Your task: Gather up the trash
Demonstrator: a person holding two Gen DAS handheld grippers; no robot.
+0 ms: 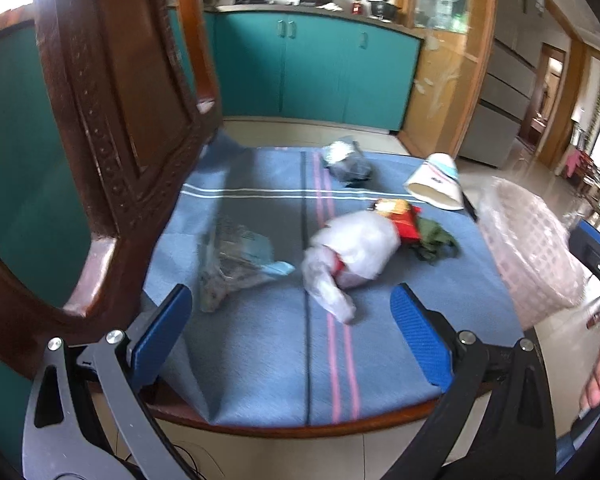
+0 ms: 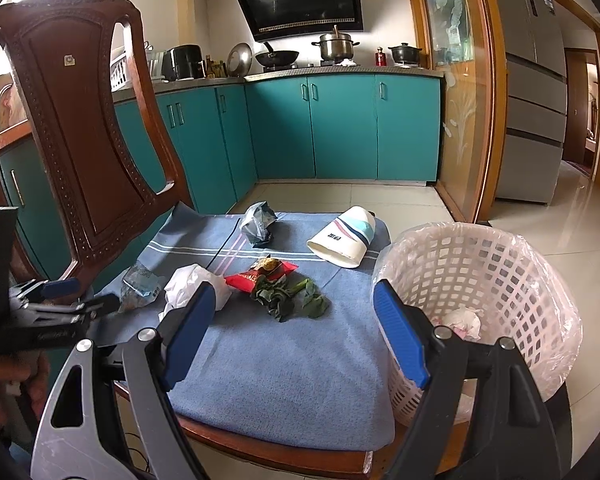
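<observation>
A wooden chair (image 2: 80,128) carries a blue striped cloth (image 2: 292,352) on its seat, and the trash lies scattered over it. Farthest left is a clear crumpled wrapper (image 2: 140,284) near the chair back, then a white plastic bag (image 2: 192,284) just beside it. Next comes a red snack packet (image 2: 256,274) touching a heap of wilted green leaves (image 2: 288,296). Farther back lie a grey crumpled bag (image 2: 258,224) and, to its right, a tipped white paper cup (image 2: 344,240). At the right, off the seat, stands a white lattice bin (image 2: 480,280) lined with thin plastic, with a crumpled tissue already inside.

The left gripper (image 1: 292,336) hangs over the near edge of the seat, jaws spread wide and empty, with the white bag ahead of it. The right gripper (image 2: 296,336) is likewise spread and empty, between the leaves and the bin.

The risks look plain. The limp bag and loose leaves may slip or shed pieces from a shallow pinch. A low grasp could catch the cloth and drag everything. The light bin might tip if a finger knocks its rim, and the liner could snag.
</observation>
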